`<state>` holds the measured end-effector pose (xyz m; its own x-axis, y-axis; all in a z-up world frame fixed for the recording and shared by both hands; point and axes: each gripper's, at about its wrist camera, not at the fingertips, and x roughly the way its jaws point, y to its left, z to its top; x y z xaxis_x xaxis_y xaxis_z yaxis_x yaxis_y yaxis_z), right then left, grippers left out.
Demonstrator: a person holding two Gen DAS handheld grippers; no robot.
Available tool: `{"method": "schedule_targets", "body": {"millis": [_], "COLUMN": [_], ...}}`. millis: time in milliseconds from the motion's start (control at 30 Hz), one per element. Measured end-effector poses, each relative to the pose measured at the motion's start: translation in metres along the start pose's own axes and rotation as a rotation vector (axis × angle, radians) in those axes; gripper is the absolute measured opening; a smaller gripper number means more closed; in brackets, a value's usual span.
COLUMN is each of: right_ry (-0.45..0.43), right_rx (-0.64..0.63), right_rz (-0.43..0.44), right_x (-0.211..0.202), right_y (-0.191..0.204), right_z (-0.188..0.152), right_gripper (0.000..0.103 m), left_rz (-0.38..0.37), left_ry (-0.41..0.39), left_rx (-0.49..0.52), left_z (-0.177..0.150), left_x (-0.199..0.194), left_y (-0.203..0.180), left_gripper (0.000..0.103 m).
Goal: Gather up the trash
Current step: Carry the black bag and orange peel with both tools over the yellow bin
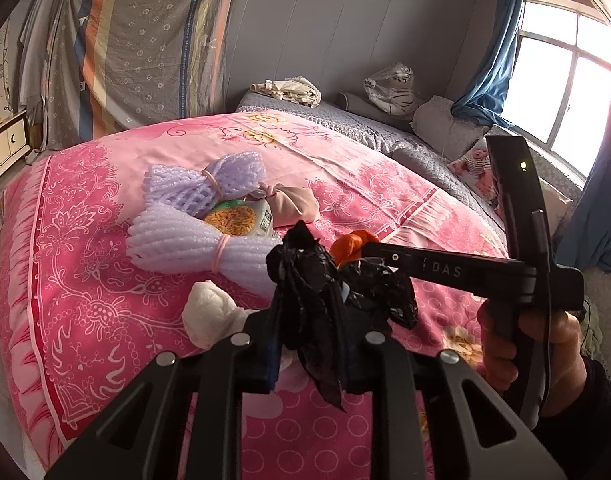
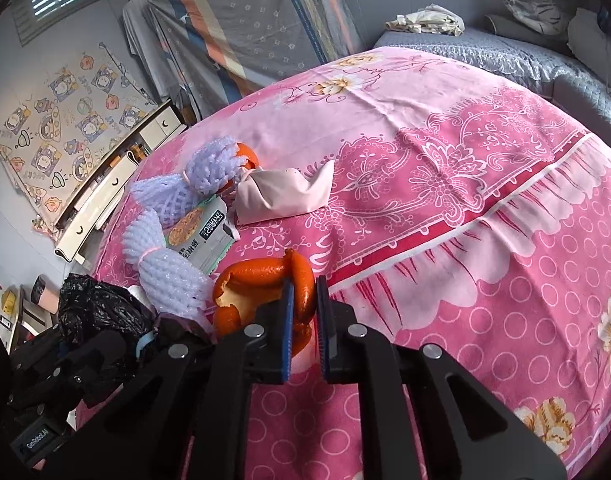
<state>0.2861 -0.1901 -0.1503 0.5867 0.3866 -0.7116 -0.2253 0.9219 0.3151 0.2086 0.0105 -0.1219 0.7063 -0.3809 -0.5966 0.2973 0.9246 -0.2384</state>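
The left tongs (image 1: 309, 320) are clenched on a crinkled, glossy black plastic bag (image 1: 313, 280), while the right tongs (image 2: 304, 312) pinch a curled strip of orange peel (image 2: 261, 280), waxy outside and pale inside. Just beyond lie more scraps: two bundles of lilac foam fruit netting (image 1: 185, 236) cinched with pink bands, a printed snack wrapper (image 1: 241, 220), a knotted beige pouch (image 1: 293, 204) and a crumpled white tissue (image 1: 209, 312). All rest on a bed under a pink floral quilt (image 1: 105, 280), with a grey quilted mattress (image 1: 365, 124), striped hanging cloth (image 1: 145, 40), blue curtain (image 1: 493, 60) and bright window (image 1: 565, 80) behind.
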Motion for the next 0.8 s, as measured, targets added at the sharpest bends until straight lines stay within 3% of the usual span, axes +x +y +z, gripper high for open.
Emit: {"method": "schedule_targets", "body": {"millis": [800], "right_ry": [-0.143], "right_rx": [0.01], "right_rz": [0.011], "right_x": [-0.093], "right_y": [0.002], "right_z": [0.0], "right_gripper": [0.009], "left_rz": [0.107], "left_ry": [-0.214], "left_rx": [-0.134], "left_z": [0.014], "left_x": [-0.099], "left_y": [0.021], "left_gripper": [0.019]}}
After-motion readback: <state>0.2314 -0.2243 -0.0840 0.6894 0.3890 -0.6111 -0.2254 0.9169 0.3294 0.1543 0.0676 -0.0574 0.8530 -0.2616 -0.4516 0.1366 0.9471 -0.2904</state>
